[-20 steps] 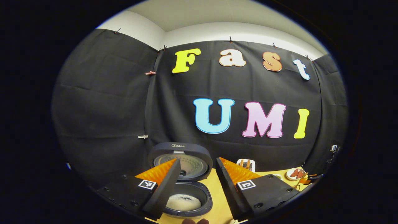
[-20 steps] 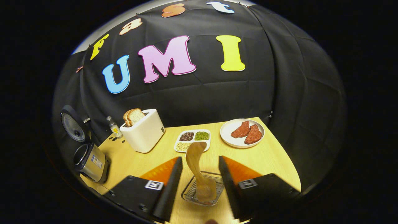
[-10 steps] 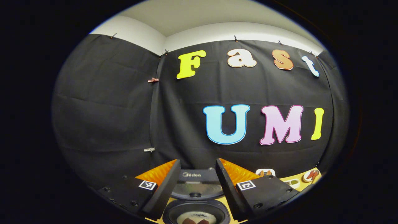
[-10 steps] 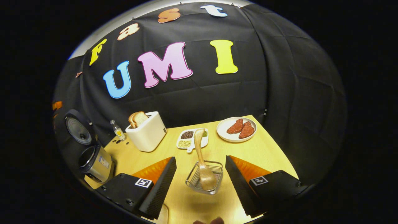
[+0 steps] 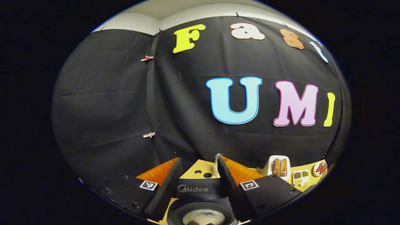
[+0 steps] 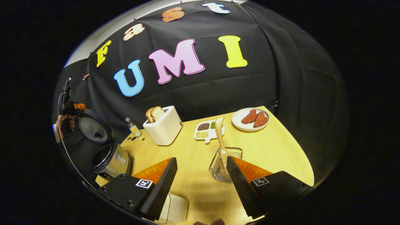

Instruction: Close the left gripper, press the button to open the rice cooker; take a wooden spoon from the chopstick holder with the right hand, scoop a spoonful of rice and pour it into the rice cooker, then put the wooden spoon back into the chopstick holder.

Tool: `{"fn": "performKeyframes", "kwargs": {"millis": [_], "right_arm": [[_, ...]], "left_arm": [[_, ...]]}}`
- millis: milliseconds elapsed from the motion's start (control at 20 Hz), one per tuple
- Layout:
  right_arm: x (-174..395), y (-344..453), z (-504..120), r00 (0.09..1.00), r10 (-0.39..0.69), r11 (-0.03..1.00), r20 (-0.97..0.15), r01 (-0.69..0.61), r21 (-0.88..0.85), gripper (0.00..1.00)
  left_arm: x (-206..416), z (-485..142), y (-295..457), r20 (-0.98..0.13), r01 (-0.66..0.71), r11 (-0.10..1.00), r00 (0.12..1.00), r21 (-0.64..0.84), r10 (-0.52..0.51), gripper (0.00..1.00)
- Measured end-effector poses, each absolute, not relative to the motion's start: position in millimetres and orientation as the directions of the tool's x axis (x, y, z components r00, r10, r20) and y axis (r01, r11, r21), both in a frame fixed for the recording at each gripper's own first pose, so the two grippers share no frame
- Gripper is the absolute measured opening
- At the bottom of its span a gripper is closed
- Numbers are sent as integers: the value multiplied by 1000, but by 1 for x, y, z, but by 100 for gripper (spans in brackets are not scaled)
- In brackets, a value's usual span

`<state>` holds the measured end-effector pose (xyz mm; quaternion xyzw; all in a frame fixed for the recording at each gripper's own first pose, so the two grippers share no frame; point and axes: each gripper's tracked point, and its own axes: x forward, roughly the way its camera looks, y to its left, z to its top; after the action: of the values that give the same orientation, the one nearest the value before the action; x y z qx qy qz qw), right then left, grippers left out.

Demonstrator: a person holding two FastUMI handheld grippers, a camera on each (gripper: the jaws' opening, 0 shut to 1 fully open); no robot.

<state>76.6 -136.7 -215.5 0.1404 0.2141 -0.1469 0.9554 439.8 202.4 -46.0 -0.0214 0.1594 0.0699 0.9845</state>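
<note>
Wooden spoon (image 6: 220, 137) is seen standing in the chopstick holder (image 6: 225, 162), near right gripper (image 6: 200, 184), spread wide, empty. Rice cooker (image 6: 103, 147), far left, lies open, apparently holding rice; left gripper (image 5: 197, 184) gapes empty.

I see the rice cooker (image 6: 107, 157) at the worktop's left edge, lid raised, white rice in its pot; the wooden spoon (image 6: 221, 137) stands upright in the wire chopstick holder (image 6: 225, 162).
</note>
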Motion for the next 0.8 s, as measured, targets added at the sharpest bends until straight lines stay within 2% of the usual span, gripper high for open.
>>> {"fn": "performKeyframes", "kwargs": {"millis": [50, 250, 500, 800], "right_arm": [[76, -134, -218, 865, -215, 917, -453, 339, 212, 99], [80, -120, -221, 867, -183, 916, -464, 321, 239, 99], [89, -91, -214, 881, -130, 932, -455, 265, 247, 99], [86, -70, -209, 882, -104, 945, -460, 232, 231, 99]], "left_arm": [[434, -46, 200, -304, -135, 991, 945, -21, 122, 84], [369, -74, 185, -363, -129, 991, 925, -35, 108, 83], [284, -155, 164, -431, -137, 990, 896, -43, 105, 83], [256, -225, 154, -491, -130, 988, 868, -81, 74, 83]]}}
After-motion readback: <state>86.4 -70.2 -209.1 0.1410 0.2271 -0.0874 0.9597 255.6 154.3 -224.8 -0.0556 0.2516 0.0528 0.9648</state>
